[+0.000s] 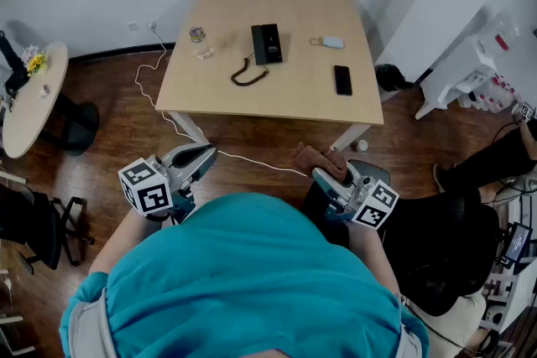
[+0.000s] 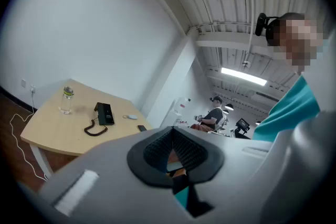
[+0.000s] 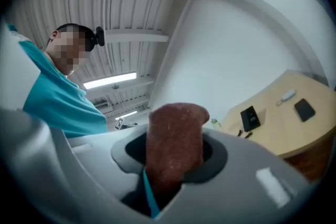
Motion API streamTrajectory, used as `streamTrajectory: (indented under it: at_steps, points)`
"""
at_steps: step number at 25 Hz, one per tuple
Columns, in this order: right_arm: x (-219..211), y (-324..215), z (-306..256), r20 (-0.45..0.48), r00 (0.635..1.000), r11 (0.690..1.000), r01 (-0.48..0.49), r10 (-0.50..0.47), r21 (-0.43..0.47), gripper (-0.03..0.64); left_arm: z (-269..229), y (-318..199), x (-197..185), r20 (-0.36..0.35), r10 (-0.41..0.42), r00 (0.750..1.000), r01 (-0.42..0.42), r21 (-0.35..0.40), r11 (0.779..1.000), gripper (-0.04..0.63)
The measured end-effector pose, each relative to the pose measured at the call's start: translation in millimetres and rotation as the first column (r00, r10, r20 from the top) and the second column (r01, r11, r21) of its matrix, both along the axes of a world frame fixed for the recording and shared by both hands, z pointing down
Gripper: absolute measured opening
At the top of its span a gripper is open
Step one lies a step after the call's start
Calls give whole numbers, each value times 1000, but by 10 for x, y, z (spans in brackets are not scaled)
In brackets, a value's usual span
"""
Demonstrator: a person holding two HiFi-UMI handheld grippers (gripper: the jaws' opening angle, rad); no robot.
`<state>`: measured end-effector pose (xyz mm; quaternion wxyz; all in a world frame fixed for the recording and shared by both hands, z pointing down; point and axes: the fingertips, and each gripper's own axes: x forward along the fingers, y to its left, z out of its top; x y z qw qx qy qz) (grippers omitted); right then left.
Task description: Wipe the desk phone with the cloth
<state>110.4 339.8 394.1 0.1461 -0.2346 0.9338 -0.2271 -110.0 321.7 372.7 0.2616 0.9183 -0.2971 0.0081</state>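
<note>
The black desk phone (image 1: 266, 44) lies near the middle of the light wooden table (image 1: 285, 105), its coiled cord (image 1: 249, 75) curling toward the front. Both grippers are held in front of the person's chest, well short of the table. My right gripper (image 1: 323, 174) is shut on a brown cloth (image 1: 317, 157), which stands up between the jaws in the right gripper view as a thick brown fold (image 3: 176, 139). My left gripper (image 1: 205, 152) is shut with nothing in it (image 2: 170, 157). The phone shows far off in both gripper views (image 2: 104, 113) (image 3: 249, 118).
On the table stand a clear water bottle (image 1: 198, 42), a dark smartphone (image 1: 342, 80) and a small pale blue object (image 1: 331, 42). A white cable (image 1: 159, 109) trails over the wooden floor. A round side table (image 1: 29, 96) stands left; a seated person (image 1: 495, 163) and a black bin (image 1: 390, 78) are right.
</note>
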Motion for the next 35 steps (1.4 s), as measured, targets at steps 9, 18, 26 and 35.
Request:
streamTrajectory:
  at_steps: [9,18,26,35]
  points:
    - [137,-575,113,-2,1000,1000,6,-6,9,135,108,-442,173,11,38,999,-37,-13,999,8]
    - [-760,-1901,-15,-64,995,997,-78,78,4,135,286,-1942,-578,-38,172,984,-173,-7,985,8]
    - [-992,-2827,-68,-114,984,985,-149,139,-84,135,371,-3021,-746,-62,248,967,-248,0,969,8]
    - [-456,-3680,110,-97,995,996,-27,19,-85,135,1073,-3851,-113,51,179,983,-171,-126,977,35]
